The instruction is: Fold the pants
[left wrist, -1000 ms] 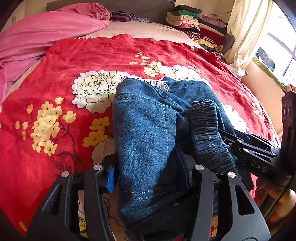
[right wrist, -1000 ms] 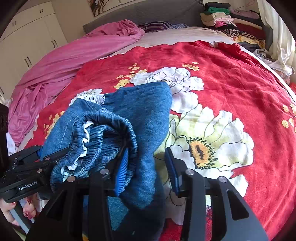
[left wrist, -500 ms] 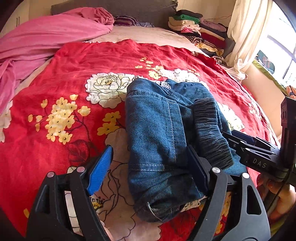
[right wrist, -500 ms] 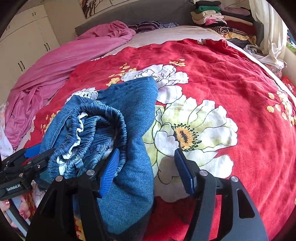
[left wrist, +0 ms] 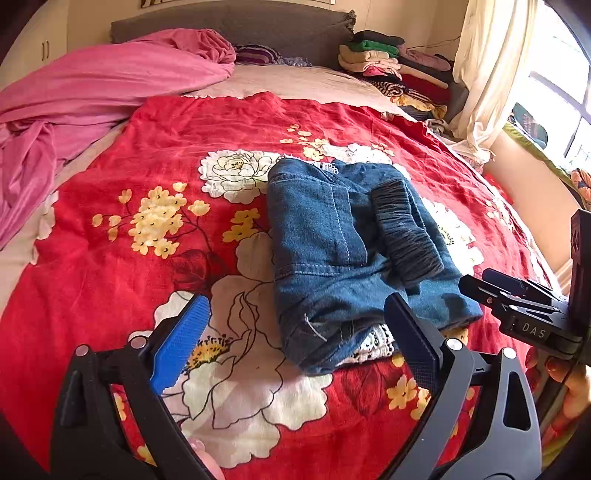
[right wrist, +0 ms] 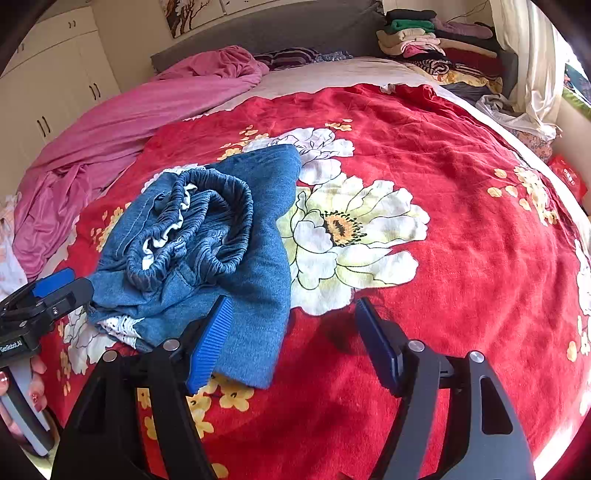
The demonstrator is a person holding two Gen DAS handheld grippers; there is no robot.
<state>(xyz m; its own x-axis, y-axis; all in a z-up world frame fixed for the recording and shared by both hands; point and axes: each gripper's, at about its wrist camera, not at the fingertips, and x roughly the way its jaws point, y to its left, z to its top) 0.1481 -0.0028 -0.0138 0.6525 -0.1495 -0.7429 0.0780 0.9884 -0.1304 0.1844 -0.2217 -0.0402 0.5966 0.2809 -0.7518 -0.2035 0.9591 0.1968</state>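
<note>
The blue denim pants (left wrist: 332,240) lie folded in a compact bundle on the red floral bedspread (left wrist: 147,192), elastic waistband on top and white lace trim showing at the near end. They also show in the right wrist view (right wrist: 207,251). My left gripper (left wrist: 295,339) is open and empty, just in front of the bundle's near end, not touching it. My right gripper (right wrist: 295,343) is open and empty, at the bundle's near right corner. Each gripper shows at the edge of the other's view.
A pink blanket (left wrist: 92,85) is heaped at the bed's far left. A stack of folded clothes (left wrist: 391,66) sits at the far right by the curtain (left wrist: 491,74). White wardrobes (right wrist: 48,92) stand to the left. The grey headboard (left wrist: 240,26) is behind.
Both grippers opened, let go of the pants and drew back toward me. The folded bundle now lies free on the bedspread.
</note>
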